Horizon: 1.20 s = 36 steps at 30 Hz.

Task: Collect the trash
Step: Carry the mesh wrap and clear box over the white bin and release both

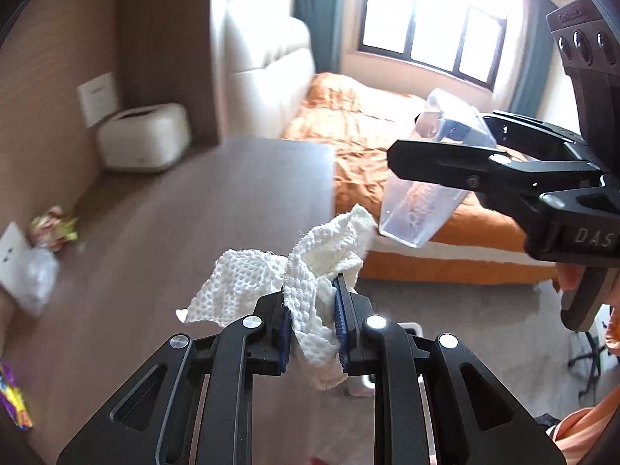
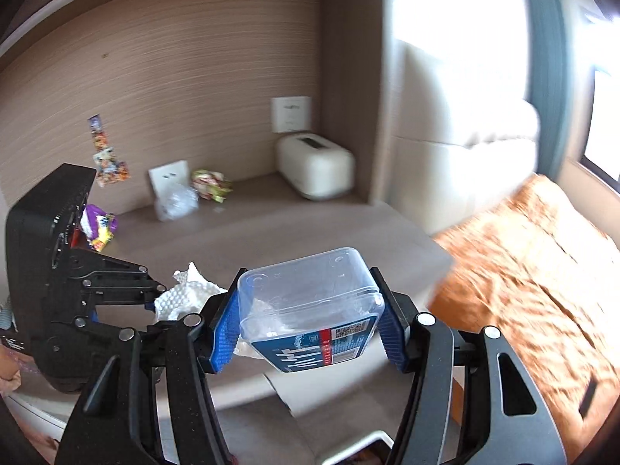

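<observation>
Left wrist view: left gripper [image 1: 312, 323] pinched on a crumpled paper towel [image 1: 306, 271], held clear of the desk's [image 1: 232, 201] front edge. Right gripper [image 2: 306, 323] clamped across a clear plastic container [image 2: 310, 294], tilted. Risks: container slipping from smooth walls; loose towel snagging. Wrappers [image 2: 211, 184] left at the desk's back edge.
</observation>
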### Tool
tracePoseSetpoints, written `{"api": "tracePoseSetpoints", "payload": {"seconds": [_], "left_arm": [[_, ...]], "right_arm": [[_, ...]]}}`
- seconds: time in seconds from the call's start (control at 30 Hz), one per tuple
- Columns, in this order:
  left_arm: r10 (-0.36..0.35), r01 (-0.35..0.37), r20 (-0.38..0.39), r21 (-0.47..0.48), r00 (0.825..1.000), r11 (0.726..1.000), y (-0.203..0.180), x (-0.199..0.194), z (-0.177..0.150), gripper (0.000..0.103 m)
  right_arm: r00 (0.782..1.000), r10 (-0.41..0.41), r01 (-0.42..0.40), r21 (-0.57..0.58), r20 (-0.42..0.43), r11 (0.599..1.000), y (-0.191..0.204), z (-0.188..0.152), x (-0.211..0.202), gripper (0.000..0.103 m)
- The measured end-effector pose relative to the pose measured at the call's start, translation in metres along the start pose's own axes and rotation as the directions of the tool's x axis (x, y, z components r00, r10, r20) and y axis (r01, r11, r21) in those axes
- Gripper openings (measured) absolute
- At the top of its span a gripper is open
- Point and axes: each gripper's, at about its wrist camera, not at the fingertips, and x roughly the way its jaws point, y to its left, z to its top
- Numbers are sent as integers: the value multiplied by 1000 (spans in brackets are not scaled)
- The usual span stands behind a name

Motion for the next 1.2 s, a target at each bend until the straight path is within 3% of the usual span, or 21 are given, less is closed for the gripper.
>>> {"api": "tracePoseSetpoints", "payload": {"seconds": [0.23,0.57,0.97,1.2], "left_arm": [[-79,83,-61,67,995,994,-76,45,8,18],[-164,182,-160,106,973,978,-147,114,-18,18],[-256,295,-317,82,913,952,-168,238,-102,18],[-341,380,-377,32,861,925,-181,307,-157,19]], "right_arm": [[994,-103,107,106,-43,989,-67,-53,-45,61],[986,-119,142,214,-117,967,-122,-123,-55,61],[968,-52,124,286,-247,950,-158,-235,12,61],[951,-13,109,295,-309,949,-167,-295,68,62]]}}
